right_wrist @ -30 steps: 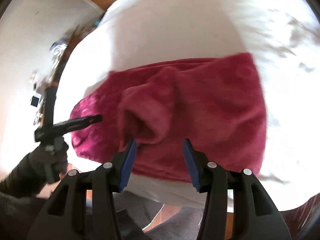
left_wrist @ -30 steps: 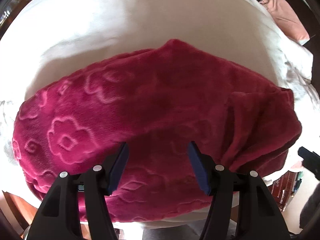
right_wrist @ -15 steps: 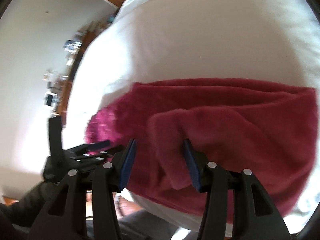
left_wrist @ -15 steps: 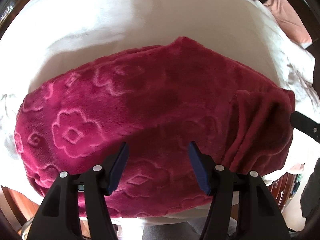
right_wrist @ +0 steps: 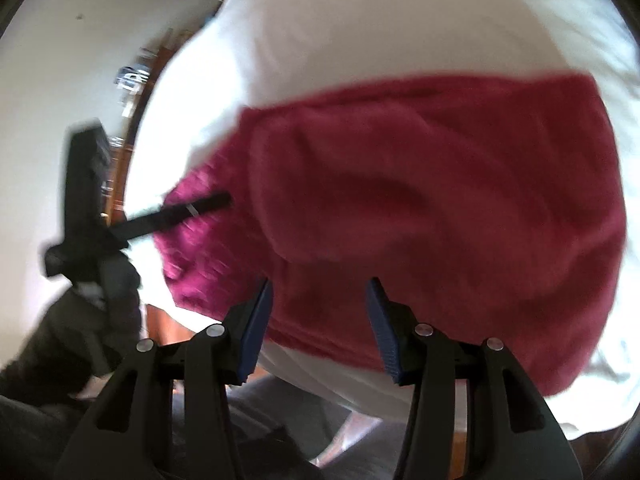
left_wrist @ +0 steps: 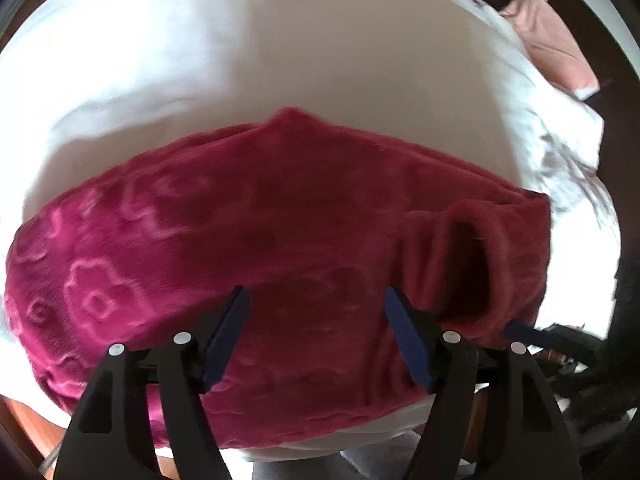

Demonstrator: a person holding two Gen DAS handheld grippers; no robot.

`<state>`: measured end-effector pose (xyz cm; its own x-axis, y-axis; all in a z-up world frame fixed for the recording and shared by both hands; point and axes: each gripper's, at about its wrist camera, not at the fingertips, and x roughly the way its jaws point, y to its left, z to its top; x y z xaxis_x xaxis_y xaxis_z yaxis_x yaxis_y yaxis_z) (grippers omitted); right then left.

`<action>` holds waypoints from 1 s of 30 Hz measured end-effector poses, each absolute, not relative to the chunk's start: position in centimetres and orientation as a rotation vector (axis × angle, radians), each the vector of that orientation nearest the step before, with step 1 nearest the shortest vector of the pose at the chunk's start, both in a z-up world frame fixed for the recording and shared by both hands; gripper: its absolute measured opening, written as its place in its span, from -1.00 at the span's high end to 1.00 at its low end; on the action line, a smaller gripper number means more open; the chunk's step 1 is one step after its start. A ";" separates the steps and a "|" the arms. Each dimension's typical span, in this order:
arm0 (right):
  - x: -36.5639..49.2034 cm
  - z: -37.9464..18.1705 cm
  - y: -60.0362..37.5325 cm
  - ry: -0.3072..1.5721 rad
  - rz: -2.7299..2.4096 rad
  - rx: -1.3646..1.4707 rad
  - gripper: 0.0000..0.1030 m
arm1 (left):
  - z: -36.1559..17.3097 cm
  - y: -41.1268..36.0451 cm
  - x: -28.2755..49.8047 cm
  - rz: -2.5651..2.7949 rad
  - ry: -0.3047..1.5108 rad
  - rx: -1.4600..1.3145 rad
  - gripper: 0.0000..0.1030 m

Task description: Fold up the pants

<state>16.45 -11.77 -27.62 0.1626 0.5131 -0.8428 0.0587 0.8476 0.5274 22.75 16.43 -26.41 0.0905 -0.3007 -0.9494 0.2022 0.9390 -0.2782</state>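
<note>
- Left wrist view: the left gripper [left_wrist: 314, 312] points down over the pants [left_wrist: 280, 248], a crimson fleece with a raised flower pattern, lying folded across the white bed [left_wrist: 280, 60]; its jaws are opening with nothing pinched, the fabric lying beyond and beneath the tips rather than between them; right of the jaws a leg opening of the pants gapes like a pocket, its inside dark and unreadable; at the far right one blue-padded finger of the right gripper [left_wrist: 524, 332] shows at the hem, the rest cut off by the frame edge; a pink cloth [left_wrist: 548, 40] lies far beyond the jaws, upper right, partly cropped; the whole view is soft with blur.
- Right wrist view: the right gripper [right_wrist: 320, 312] hangs above the near edge of the pants [right_wrist: 440, 208], jaws parted and gripping nothing; left of the jaws the left gripper [right_wrist: 208, 202] reaches over the patterned end of the garment, held by a dark-sleeved hand [right_wrist: 100, 288] that is blurred; small clutter far left against the wall is too smeared to name.
</note>
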 end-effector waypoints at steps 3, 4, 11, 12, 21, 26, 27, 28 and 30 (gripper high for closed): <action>15.2 -28.5 -11.5 1.406 0.327 0.486 0.04 | -25.6 14.7 23.0 -0.419 1.424 -0.068 -0.40; 15.0 -28.6 -11.3 1.408 0.328 0.482 0.04 | -25.3 14.0 23.1 -0.437 1.420 -0.063 -0.40; 12.7 -28.9 -8.4 1.402 0.378 0.318 0.04 | -24.7 11.2 23.5 -0.498 1.402 -0.082 -0.47; 12.4 -28.7 -8.2 1.397 0.382 0.289 0.04 | -24.7 10.8 23.6 -0.498 1.402 -0.084 -0.47; 11.8 -30.5 -4.5 1.325 0.373 -0.017 0.04 | -26.8 8.2 25.7 -0.491 1.449 -0.129 -0.47; 12.2 -31.2 -3.9 1.326 0.328 -0.089 0.42 | -27.3 8.6 26.0 -0.486 1.471 -0.159 -0.47; 12.3 -31.3 -3.7 1.337 0.334 -0.095 0.52 | -27.4 8.6 26.0 -0.487 1.476 -0.164 -0.41; 12.4 -31.5 -3.5 1.347 0.340 -0.089 0.74 | -27.6 8.6 25.9 -0.482 1.478 -0.161 -0.29; 12.5 -31.6 -3.4 1.361 0.364 -0.067 0.89 | -28.1 8.8 25.8 -0.448 1.500 -0.137 0.27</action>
<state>12.52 -3.37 -31.56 0.1615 0.2166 -0.9628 -0.2934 0.9420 0.1627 25.85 8.80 -28.10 0.0071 -0.3681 -0.9298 0.2017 0.9112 -0.3592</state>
